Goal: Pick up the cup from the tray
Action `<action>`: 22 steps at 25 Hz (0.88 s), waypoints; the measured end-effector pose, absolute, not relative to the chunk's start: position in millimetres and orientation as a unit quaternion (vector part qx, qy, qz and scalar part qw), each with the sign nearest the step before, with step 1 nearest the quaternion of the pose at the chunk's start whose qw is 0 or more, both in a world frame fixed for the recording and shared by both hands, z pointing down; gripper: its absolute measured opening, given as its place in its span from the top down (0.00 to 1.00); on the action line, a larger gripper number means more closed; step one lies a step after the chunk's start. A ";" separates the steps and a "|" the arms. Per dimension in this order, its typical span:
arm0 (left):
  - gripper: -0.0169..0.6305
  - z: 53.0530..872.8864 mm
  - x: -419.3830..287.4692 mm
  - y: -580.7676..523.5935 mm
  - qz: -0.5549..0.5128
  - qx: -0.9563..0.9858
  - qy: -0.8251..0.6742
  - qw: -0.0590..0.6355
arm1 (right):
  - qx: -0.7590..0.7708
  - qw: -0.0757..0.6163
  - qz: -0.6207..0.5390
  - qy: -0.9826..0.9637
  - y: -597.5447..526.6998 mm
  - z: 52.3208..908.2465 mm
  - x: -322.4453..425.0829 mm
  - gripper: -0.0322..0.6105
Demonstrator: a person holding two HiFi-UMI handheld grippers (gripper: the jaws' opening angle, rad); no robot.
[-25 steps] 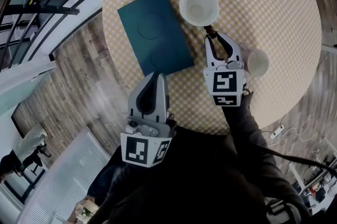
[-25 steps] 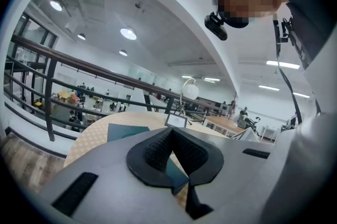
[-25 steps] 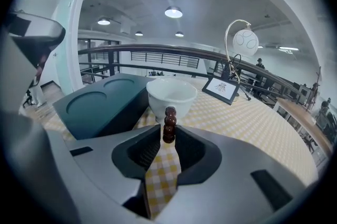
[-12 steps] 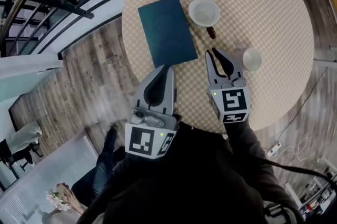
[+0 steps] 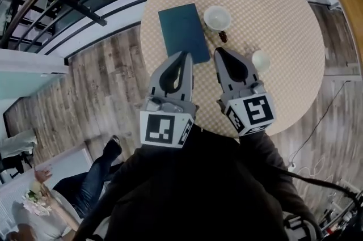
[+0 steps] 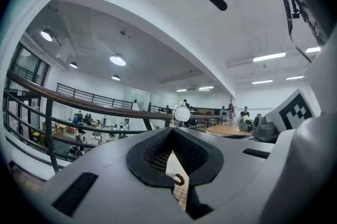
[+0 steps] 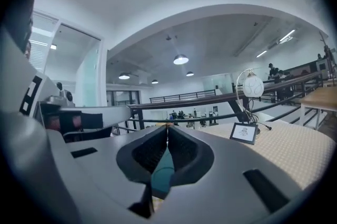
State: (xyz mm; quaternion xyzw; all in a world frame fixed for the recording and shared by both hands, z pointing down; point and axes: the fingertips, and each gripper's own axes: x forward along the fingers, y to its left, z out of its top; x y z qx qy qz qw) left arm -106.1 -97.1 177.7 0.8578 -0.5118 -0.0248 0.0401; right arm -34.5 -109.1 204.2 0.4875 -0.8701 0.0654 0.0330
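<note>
Aloft, level, left gripper (image 5: 185, 56) jaws closed, right gripper (image 5: 218, 52) jaws just closed, apparently empty

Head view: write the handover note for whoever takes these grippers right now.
Left gripper: jaws shut, nothing between them, held over the table's near side.
Right gripper: jaws have just been closing and are now shut, nothing between them.
Tray: lies bare on the table.
Large cup: stands on the table just right of the tray.
Small cup: stands further right, nearer the person.
Done: no cup is on the tray.
Left: neither gripper holds a cup; if one should be in hand, it needs grasping.
</note>
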 end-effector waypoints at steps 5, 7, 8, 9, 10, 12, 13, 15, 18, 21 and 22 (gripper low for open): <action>0.97 161.4 -100.8 -90.8 -0.022 0.858 -0.513 0.017 | 0.476 0.023 0.016 -0.879 -94.5 171.6 -43.6 0.94; 0.97 156.6 -100.1 -88.5 -0.028 0.857 -0.514 0.020 | 0.473 0.021 0.007 -0.881 -90.8 166.3 -47.1 0.94; 0.97 153.9 -99.4 -88.4 -0.033 0.856 -0.516 0.020 | 0.472 0.020 0.005 -0.882 -90.1 164.4 -47.6 0.94; 0.97 151.2 -98.7 -88.5 -0.036 0.855 -0.516 0.019 | 0.471 0.019 0.003 -0.882 -90.0 162.4 -47.4 0.94; 0.97 148.6 -98.0 -88.6 -0.038 0.855 -0.517 0.016 | 0.471 0.017 0.001 -0.882 -90.0 160.3 -47.0 0.94; 0.97 144.0 -97.0 -88.3 -0.041 0.855 -0.517 0.010 | 0.469 0.014 -0.002 -0.883 -89.8 156.4 -46.5 0.94; 0.97 142.2 -96.6 -88.1 -0.042 0.855 -0.517 0.008 | 0.469 0.013 -0.004 -0.883 -89.6 154.6 -46.6 0.94; 0.97 139.2 -95.9 -87.5 -0.043 0.855 -0.517 0.004 | 0.467 0.010 -0.007 -0.884 -88.9 151.5 -47.7 0.94; 0.97 135.4 -95.5 -85.6 -0.045 0.855 -0.517 -0.002 | 0.464 0.007 -0.010 -0.886 -87.3 148.5 -48.9 0.94; 0.97 135.1 -97.1 -84.7 -0.046 0.855 -0.517 -0.002 | 0.466 0.006 -0.012 -0.885 -86.7 147.7 -48.9 0.94; 0.97 135.5 -97.5 -85.0 -0.046 0.855 -0.517 -0.002 | 0.467 0.005 -0.012 -0.884 -87.1 148.0 -48.7 0.94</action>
